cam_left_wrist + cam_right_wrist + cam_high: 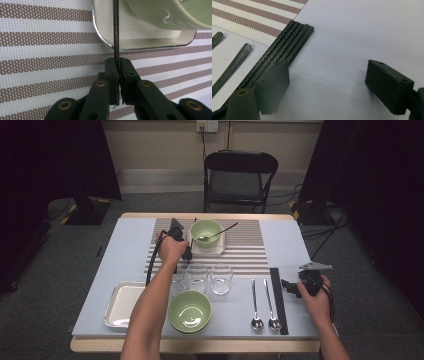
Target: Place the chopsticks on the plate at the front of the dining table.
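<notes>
While the left gripper hovers over the striped mat on the counter, the right gripper waits by the stacked chopsticks. Along the left gripper's own view, its jaws pinch one black chopstick beside the small plate, so a slack grip could let it twist loose. Through the right gripper's view, its jaws stand wide apart and empty.

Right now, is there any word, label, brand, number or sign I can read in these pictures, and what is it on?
None: no readable text on the bowls, the glasses, the spoons, the chopsticks, the striped mat or the tongs.
The wall socket is too small to read.
</notes>
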Motion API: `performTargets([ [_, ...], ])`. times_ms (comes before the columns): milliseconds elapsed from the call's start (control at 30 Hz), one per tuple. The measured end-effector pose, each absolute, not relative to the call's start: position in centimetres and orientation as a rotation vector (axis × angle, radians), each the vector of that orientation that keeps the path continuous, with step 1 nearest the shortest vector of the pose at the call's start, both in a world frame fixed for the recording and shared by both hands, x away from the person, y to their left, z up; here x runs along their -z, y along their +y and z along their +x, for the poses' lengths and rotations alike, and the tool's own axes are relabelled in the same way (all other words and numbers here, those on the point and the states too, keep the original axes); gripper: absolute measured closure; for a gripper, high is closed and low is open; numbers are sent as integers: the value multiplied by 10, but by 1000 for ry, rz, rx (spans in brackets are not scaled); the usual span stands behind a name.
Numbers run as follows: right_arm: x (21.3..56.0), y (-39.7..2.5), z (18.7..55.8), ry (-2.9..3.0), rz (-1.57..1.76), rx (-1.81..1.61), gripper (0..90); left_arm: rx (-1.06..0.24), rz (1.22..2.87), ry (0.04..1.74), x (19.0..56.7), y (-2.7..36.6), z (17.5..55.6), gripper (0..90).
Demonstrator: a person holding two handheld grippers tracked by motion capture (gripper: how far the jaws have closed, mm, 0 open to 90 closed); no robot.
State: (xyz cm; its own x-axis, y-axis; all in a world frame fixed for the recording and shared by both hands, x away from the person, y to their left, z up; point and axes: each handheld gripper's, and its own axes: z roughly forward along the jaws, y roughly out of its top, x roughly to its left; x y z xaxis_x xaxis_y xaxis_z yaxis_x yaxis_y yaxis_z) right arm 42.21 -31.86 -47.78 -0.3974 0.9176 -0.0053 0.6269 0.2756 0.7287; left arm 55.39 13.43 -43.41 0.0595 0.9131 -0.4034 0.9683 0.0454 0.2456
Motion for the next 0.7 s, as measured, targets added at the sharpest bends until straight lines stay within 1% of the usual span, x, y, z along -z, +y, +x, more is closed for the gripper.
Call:
performTargets([
  [267,478,-319,422,2125,1391,-914,181,166,1890,1876,434,134,554,867],
  [533,478,-319,422,2124,1391,-914,181,159,1842,1898,435,131,555,867],
  [700,478,-319,422,2123,1391,-914,181,174,1858,1882,435,132,555,867],
])
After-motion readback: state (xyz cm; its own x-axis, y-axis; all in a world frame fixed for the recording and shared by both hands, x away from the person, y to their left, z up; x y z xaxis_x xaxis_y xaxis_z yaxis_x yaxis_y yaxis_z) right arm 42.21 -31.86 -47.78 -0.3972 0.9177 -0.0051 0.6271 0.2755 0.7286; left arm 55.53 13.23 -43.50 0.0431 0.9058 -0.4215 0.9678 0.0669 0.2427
